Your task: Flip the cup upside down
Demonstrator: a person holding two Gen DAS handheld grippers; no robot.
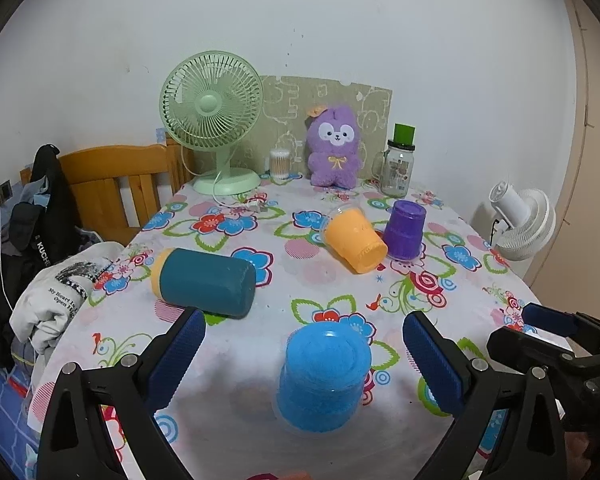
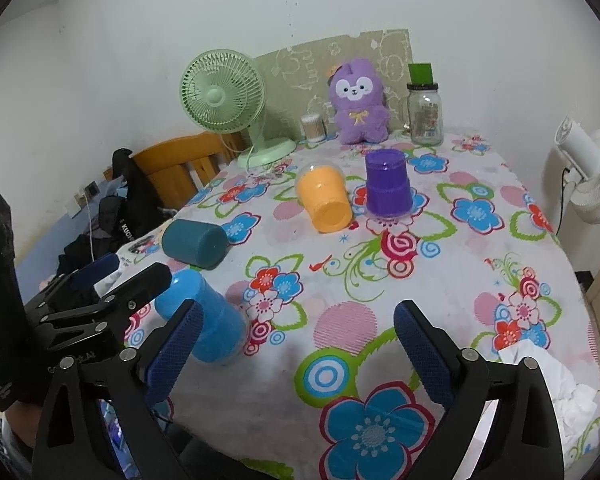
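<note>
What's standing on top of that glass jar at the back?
A green block stands upright on the jar's dark lid. The jar's glass shows a label and no obvious contents. The block's nature is too small to tell, and its back is hidden.

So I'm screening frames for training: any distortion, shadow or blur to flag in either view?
Left wrist view: strong fisheye bending with black corners, a soft shadow around the blue cup, focus sharp. Right wrist view: the same curvature, the table edge bowed, light even with no glare, and the white fan slightly soft at the rim.
</note>
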